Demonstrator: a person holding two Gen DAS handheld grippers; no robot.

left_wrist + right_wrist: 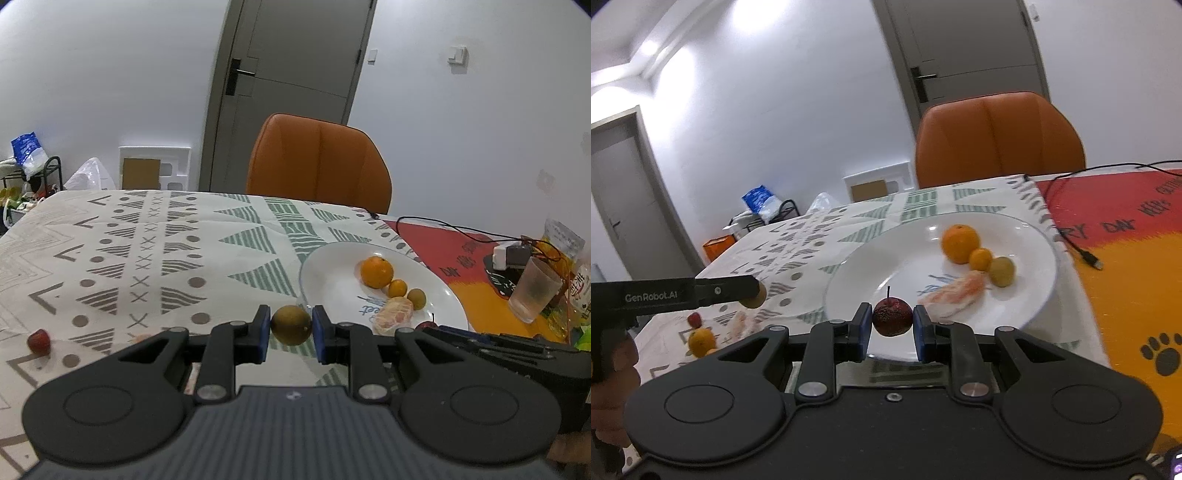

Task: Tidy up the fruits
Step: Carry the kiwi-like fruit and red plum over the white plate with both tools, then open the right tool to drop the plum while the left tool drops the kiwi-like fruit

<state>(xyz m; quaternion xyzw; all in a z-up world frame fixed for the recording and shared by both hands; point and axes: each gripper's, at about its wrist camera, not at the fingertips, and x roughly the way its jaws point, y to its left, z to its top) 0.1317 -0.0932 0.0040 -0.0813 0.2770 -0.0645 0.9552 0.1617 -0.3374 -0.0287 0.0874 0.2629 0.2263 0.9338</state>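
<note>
fruits: two held, four on the white plate (1027,236), the rest loose on the tabletop (155,236)
left gripper (291,328): fingers clamped on a round olive-green fruit (291,325), held above the patterned cloth just beside the plate's near-left rim
right gripper (892,323): fingers clamped on a small dark red fruit (892,316) with a thin stem sticking up, held over the plate's near edge
plate contents: large orange (960,238) at the back, small orange (980,259) touching it, small green fruit (1001,271) just beside that, peeled citrus segment (955,295) in front, pink-white
loose on tabletop: small red fruit (38,341) at the left edge of the cloth, well apart from the plate; in the right wrist view a yellow-orange fruit (701,341) and another peeled piece (744,323) lie left of the plate, partly hidden and blurred
tabletop right side: red and orange mat (1126,258) with paw prints, black cable (1071,236) across it, frosted plastic cup (533,290) near some packets
background: orange chair (319,162) behind the tabletop, grey door (288,74)
person: part of a hand (613,373) shows holding the left gripper's handle
</note>
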